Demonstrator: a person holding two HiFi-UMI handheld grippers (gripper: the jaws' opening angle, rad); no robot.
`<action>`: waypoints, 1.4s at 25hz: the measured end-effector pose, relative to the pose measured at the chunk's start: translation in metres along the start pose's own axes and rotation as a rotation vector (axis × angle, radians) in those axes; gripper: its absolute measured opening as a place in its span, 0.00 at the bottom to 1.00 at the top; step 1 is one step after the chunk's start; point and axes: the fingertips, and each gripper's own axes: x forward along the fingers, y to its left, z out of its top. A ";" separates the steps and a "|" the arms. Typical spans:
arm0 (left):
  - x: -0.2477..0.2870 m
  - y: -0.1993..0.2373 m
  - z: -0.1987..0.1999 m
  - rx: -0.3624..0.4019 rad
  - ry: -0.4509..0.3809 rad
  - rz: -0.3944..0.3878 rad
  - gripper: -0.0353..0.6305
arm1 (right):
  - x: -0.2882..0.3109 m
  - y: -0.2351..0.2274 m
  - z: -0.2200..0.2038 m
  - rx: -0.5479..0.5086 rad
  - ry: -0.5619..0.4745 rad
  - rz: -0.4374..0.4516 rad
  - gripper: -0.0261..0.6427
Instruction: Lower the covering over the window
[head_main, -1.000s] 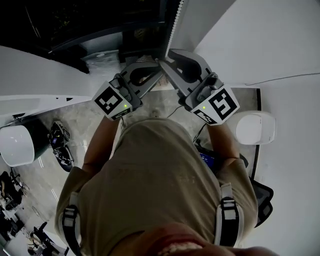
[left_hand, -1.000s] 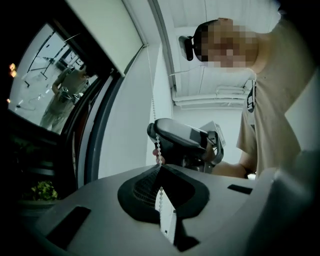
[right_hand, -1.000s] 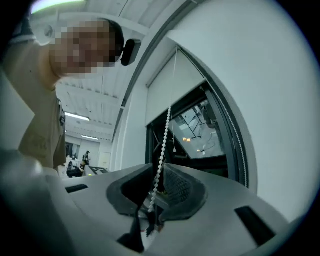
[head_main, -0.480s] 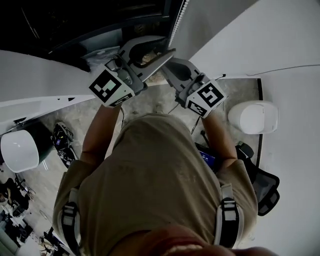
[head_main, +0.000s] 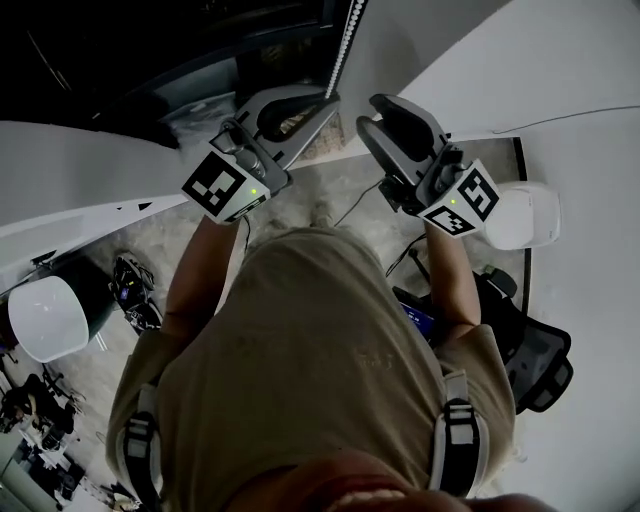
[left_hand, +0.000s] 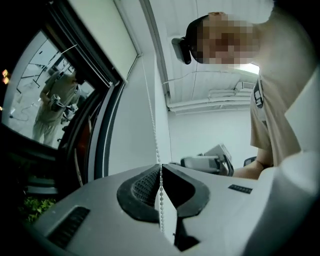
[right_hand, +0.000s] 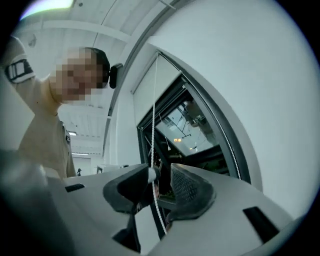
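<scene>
- The window (left_hand: 45, 100) takes up nine to eleven o'clock in the left gripper view. It is dark-framed, and most of its glass is uncovered.
- The covering (left_hand: 107, 30), a pale roller blind, sits high at eleven to twelve o'clock in that view. Only its lower part shows, so much of the lowering looks left to do.
- The white wall (right_hand: 240, 75) runs from one to four o'clock in the right gripper view, just beside the frame (right_hand: 220, 130). Open room for the arms lies back toward the person (head_main: 320, 380), at six o'clock in the head view. The frame's edge hems in the twelve o'clock side.
- The left gripper (left_hand: 160, 167) has its jaws pressed together, pinching the bead chain (left_hand: 153, 130) at the tips.
- The right gripper (right_hand: 161, 172) is opening its jaws. The chain runs between them but is not squeezed.
- The chain hangs straight down from twelve o'clock, just beside the frame.
- The step in hand reads as a hand-over-hand pull. The left gripper would do best to draw down along the chain's own line. The right gripper should close higher up only once the beads lie across both pads. A sideways tug risks rubbing the chain on the frame's edge or letting the beads slip out.
</scene>
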 end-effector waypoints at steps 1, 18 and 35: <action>-0.002 0.001 -0.008 -0.007 0.007 -0.004 0.09 | 0.004 -0.001 0.009 -0.012 -0.009 -0.019 0.23; -0.026 0.004 0.020 -0.170 -0.177 -0.141 0.30 | 0.044 0.009 -0.040 -0.082 0.121 -0.091 0.05; -0.009 -0.007 -0.042 -0.082 0.036 -0.118 0.09 | 0.034 0.018 0.017 -0.178 -0.004 -0.068 0.17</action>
